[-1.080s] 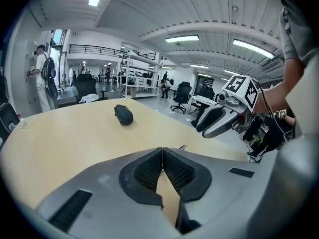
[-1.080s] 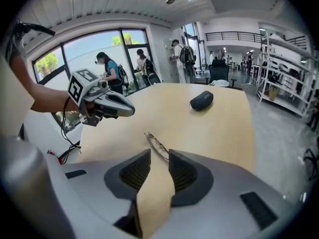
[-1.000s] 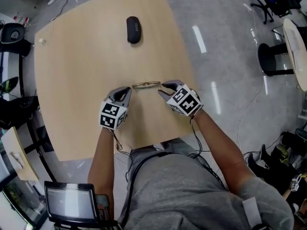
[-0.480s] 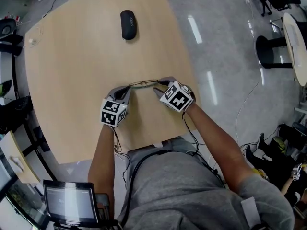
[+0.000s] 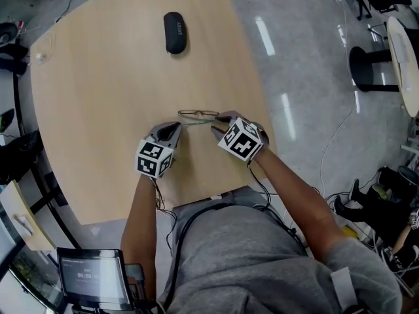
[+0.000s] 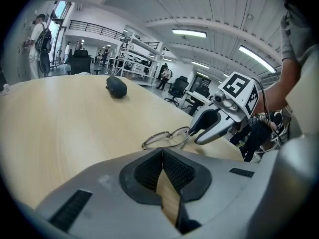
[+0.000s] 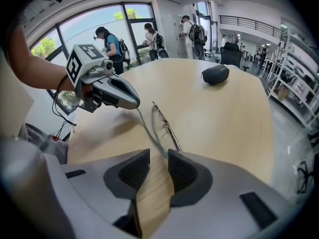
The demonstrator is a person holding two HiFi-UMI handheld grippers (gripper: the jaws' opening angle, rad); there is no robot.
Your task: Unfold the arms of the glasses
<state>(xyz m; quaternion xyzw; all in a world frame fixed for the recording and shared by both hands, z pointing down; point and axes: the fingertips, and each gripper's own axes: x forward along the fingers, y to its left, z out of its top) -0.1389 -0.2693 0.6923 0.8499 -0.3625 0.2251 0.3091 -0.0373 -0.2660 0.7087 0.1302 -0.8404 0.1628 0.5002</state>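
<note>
Thin wire-rimmed glasses (image 5: 198, 115) lie on the pale wooden table (image 5: 105, 90), between my two grippers. My left gripper (image 5: 175, 130) is at their left end, its jaws shut, and one thin arm of the glasses (image 7: 149, 131) runs from its tip. In the left gripper view the glasses (image 6: 167, 138) sit just beyond its closed jaws. My right gripper (image 5: 216, 125) points steeply down at the right end. Its jaws stand apart, and the free end of that arm (image 7: 164, 153) rests at their mouth against one pad.
A black glasses case (image 5: 174, 32) lies far back on the table. The table's near edge (image 5: 216, 195) runs just behind both hands. Office chairs and a round table base (image 5: 373, 77) stand on the floor to the right.
Both grippers have sunk toward the table and drawn in on the glasses from either side. The right one now tilts more steeply. The glasses have stayed about where they were.
</note>
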